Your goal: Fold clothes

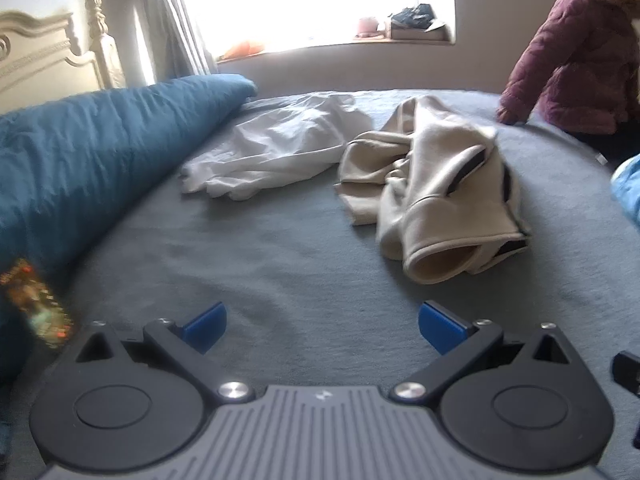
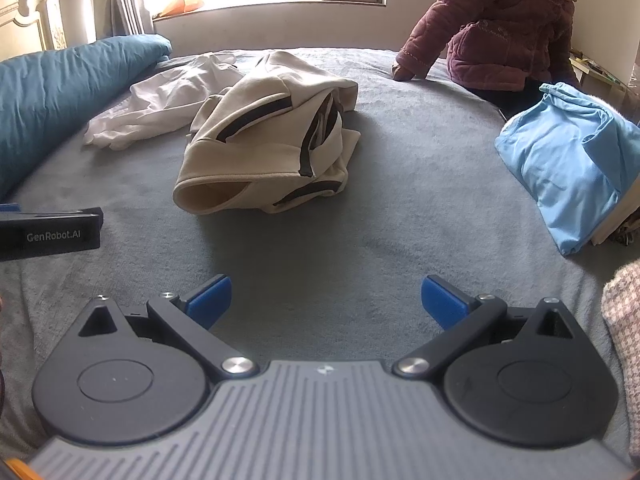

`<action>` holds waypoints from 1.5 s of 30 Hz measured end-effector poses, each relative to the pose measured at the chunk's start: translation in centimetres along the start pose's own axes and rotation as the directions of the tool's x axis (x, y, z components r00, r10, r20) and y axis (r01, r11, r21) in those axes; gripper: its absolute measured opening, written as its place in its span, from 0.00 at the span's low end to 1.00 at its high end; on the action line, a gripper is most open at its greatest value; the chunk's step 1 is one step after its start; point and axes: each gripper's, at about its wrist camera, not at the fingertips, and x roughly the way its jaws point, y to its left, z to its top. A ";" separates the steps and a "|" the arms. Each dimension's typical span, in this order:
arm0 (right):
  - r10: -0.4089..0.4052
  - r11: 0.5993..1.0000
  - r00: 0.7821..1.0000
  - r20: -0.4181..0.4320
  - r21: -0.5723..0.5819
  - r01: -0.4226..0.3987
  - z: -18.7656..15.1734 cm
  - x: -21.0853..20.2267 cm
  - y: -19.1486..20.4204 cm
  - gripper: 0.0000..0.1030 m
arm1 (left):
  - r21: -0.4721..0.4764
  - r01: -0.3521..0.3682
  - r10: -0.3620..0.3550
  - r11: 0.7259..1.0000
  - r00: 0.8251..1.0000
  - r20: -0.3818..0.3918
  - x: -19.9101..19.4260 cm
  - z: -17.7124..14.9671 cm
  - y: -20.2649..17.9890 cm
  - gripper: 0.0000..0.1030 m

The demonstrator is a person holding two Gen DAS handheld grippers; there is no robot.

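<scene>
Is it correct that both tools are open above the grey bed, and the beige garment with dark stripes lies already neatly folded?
Not quite: the beige garment lies crumpled, not folded, as the right wrist view shows. The left tool and right tool are indeed open above the grey bed.

Blown-out daylight from the window (image 1: 304,4) backlights soft, slightly blurred frames with fisheye-bent edges.

Your left tongs (image 1: 322,328) and right tongs (image 2: 326,302) both hung spread wide, empty, side by side, pointing forward.
</scene>
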 end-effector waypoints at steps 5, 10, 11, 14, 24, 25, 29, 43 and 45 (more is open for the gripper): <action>0.036 0.999 0.999 0.009 0.014 -0.036 -0.1 0.2 -0.5 0.99 | -0.045 0.084 -0.083 0.995 0.996 0.024 0.8 -0.4 0.5 1.00; 0.060 0.998 0.998 0.031 0.014 -0.060 0.0 0.6 -0.8 0.99 | -0.107 0.242 -0.244 0.964 0.970 -0.015 3.1 -1.2 0.9 1.00; 0.064 0.998 0.997 0.037 0.012 -0.064 0.0 0.7 -0.8 0.99 | -0.117 0.277 -0.281 0.954 0.960 -0.021 3.6 -1.5 0.9 1.00; 0.078 0.997 0.996 0.037 -0.011 -0.078 -0.3 1.4 -0.7 0.99 | -0.084 0.302 -0.305 0.950 0.952 -0.024 5.1 -2.4 0.4 1.00; 0.167 0.952 0.985 0.051 -0.269 -0.147 1.1 3.6 0.2 0.99 | -0.060 0.261 -0.258 0.963 0.965 0.051 9.3 -2.1 0.9 0.98; 0.172 0.940 0.983 0.064 -0.311 -0.144 1.7 4.0 0.3 0.99 | -0.057 0.263 -0.260 0.963 0.964 0.054 9.6 -1.9 0.9 0.96; 0.178 0.873 0.976 0.122 -0.477 -0.099 4.5 7.0 1.6 0.97 | -0.056 0.293 -0.290 0.954 0.955 0.059 10.8 -1.5 1.1 0.76; 0.226 0.839 0.970 0.089 -0.523 -0.147 5.4 15.9 5.3 0.57 | 0.075 0.368 -0.373 0.927 0.925 0.075 15.0 0.0 -0.9 0.21; 0.198 0.861 0.973 0.115 -0.496 -0.117 5.7 16.6 5.0 0.56 | 0.072 0.364 -0.369 0.929 0.926 0.079 15.5 0.4 -0.9 0.10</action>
